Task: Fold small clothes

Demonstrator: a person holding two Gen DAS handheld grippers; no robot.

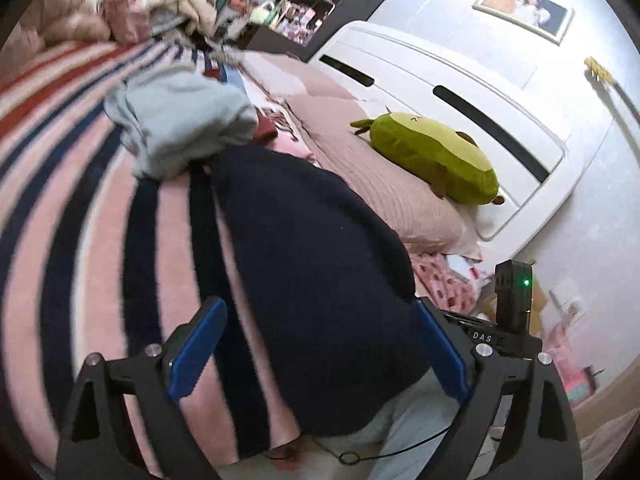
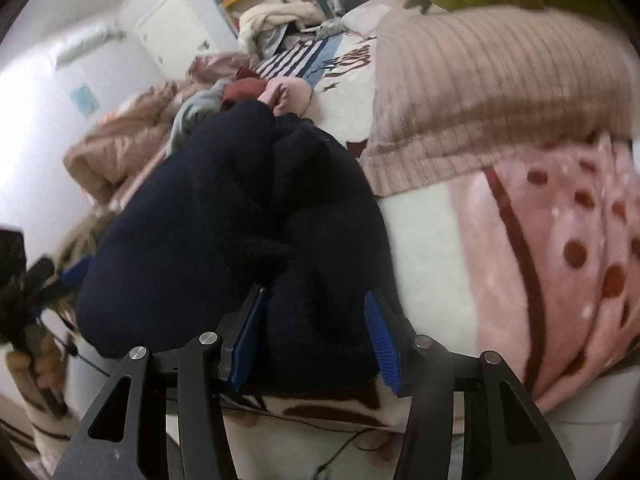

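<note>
A dark navy garment (image 1: 320, 264) lies bunched on the striped bed cover (image 1: 80, 200). My left gripper (image 1: 316, 344) is open, its blue pads on either side of the garment's near end. In the right wrist view the same navy garment (image 2: 240, 216) fills the middle. My right gripper (image 2: 316, 340) has its jaws apart with a thick fold of the navy fabric between them. The left gripper's blue pad (image 2: 74, 270) shows at the far left edge. A light blue-grey garment (image 1: 180, 124) lies crumpled beyond the navy one.
A pink ribbed pillow (image 1: 384, 176) and a green avocado plush (image 1: 436, 156) lie by the white headboard (image 1: 460, 80). A pink dotted blanket (image 2: 560, 256) hangs at right. More clothes (image 2: 256, 92) and a beige quilt (image 2: 120, 148) are piled farther up the bed.
</note>
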